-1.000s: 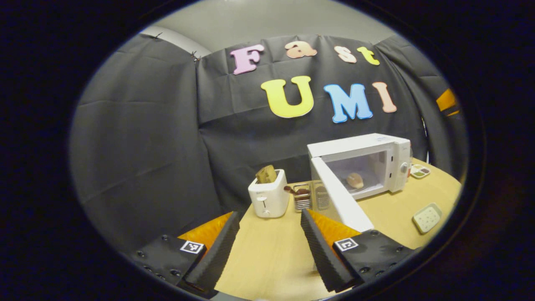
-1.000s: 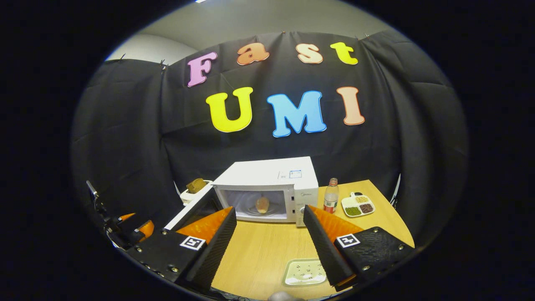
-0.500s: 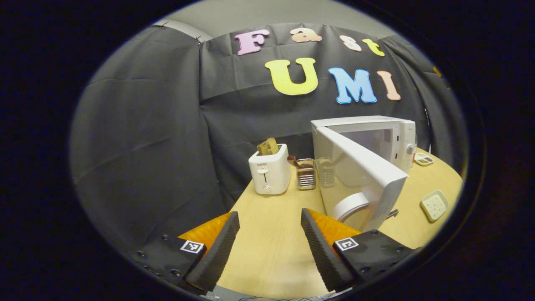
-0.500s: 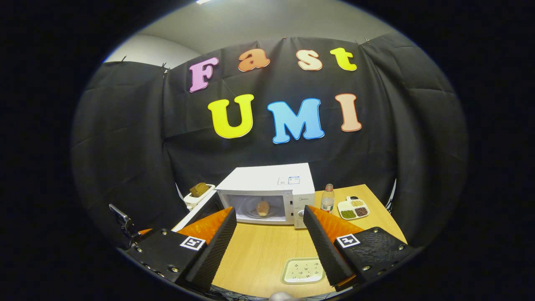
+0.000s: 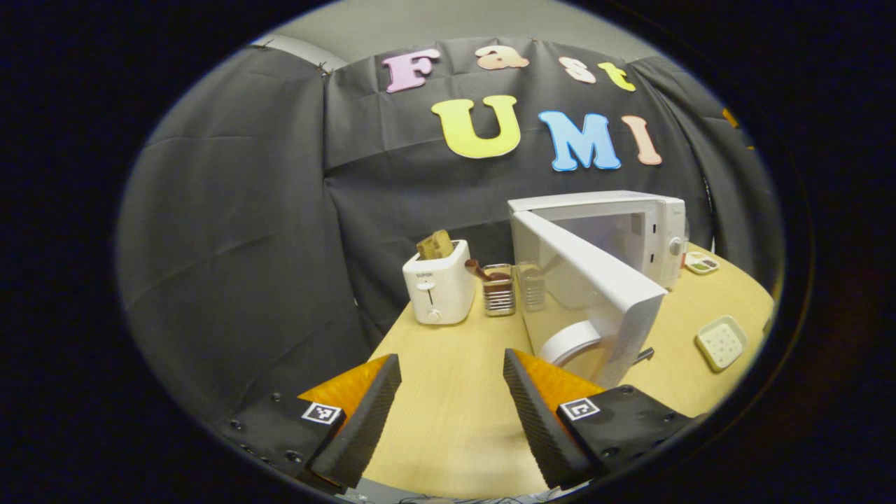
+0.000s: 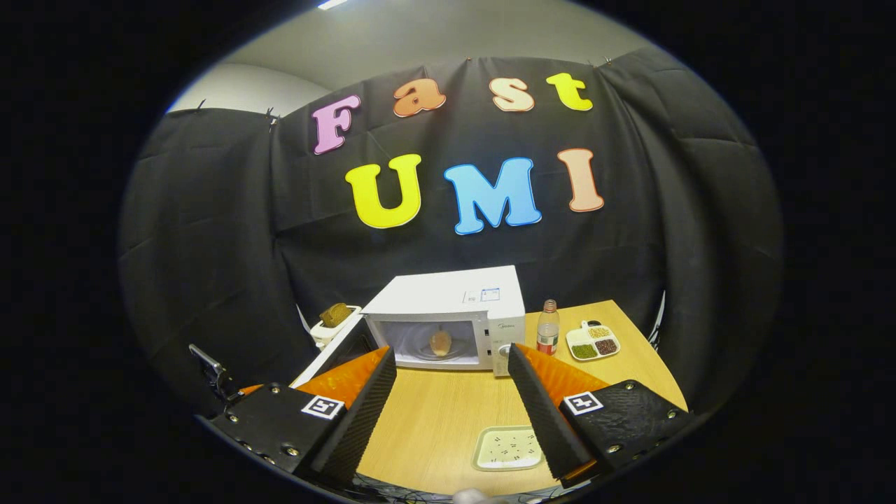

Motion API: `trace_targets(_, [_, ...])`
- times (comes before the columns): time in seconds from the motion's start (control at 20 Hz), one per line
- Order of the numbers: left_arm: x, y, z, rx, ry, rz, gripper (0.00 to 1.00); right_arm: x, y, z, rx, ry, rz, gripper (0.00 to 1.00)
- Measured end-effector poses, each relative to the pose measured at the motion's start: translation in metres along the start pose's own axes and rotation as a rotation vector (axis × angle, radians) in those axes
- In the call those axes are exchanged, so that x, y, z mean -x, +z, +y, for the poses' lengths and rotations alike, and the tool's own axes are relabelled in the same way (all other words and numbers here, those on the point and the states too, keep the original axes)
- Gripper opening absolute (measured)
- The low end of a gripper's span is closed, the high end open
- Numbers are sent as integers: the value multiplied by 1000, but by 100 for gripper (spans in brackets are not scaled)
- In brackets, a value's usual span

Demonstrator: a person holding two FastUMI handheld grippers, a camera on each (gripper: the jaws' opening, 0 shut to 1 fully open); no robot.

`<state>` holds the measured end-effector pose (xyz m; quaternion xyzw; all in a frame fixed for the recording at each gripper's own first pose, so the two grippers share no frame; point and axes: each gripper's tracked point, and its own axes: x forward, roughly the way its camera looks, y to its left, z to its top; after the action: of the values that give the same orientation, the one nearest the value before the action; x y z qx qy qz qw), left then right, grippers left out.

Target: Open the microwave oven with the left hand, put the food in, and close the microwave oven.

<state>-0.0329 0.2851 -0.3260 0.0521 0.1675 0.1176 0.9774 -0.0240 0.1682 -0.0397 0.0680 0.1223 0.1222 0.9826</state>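
The white microwave (image 5: 633, 220) stands at the back of the wooden table (image 5: 455, 413) with its door (image 5: 595, 280) swung out towards me. In the left gripper view the door's outer face hides the cavity. My left gripper (image 5: 450, 357) is open and empty, low over the table, just left of the door's free edge and apart from it. In the right gripper view the microwave (image 6: 455, 301) faces me, and a bread roll (image 6: 440, 342) lies on the turntable inside, with the door (image 6: 339, 343) open at the left. My right gripper (image 6: 451, 350) is open, empty, back from the microwave.
A white toaster (image 5: 434, 287) with bread, a wire utensil holder (image 5: 497, 292) and a glass (image 5: 532, 283) stand left of the microwave. To its right stand a bottle (image 6: 547, 336) and a sectioned dish (image 6: 593, 341). A small white tray (image 6: 507, 448) lies near the front edge.
My left gripper has swung round to the outer side of the door, so the cavity and roll are now hidden from it. The right gripper drew back slightly.
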Motion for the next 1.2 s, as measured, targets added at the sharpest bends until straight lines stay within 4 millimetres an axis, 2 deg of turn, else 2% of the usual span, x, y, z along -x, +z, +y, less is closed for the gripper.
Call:
trace_targets(0.2, [4,0,-23,5,-19,7,95,5,-5,-17,-15,-12,10,98])
trace_targets(0.25, [6,0,-30,7,-25,9,100,7,-7,-23,-16,-17,13,98])
trace_targets(0.3, [8,1,-38,6,-31,10,94,8,-8,-27,-18,-20,16,98])
trace_targets(0.4, [9,2,-52,-1,-42,10,97,10,-10,-38,-9,-28,21,98])
trace_targets(0.65, [7,7,-88,-1,-67,6,100,14,-15,-60,-10,-35,49,98])
trace_targets(0.85, [6,12,-120,0,-94,1,94,18,-14,-79,17,-41,47,98])
trace_targets(0.9, [5,12,-127,0,-102,3,100,19,-17,-85,21,-46,54,98])
trace_targets(0.95, [4,13,-136,-3,-109,3,100,20,-18,-89,14,-48,59,98])
trace_targets(1.05, [2,18,-150,-7,-125,-3,94,22,-19,-96,-2,-54,69,98])
trace_targets(1.2, [-1,24,-172,-17,-152,-7,94,23,-19,-109,-8,-69,74,98])
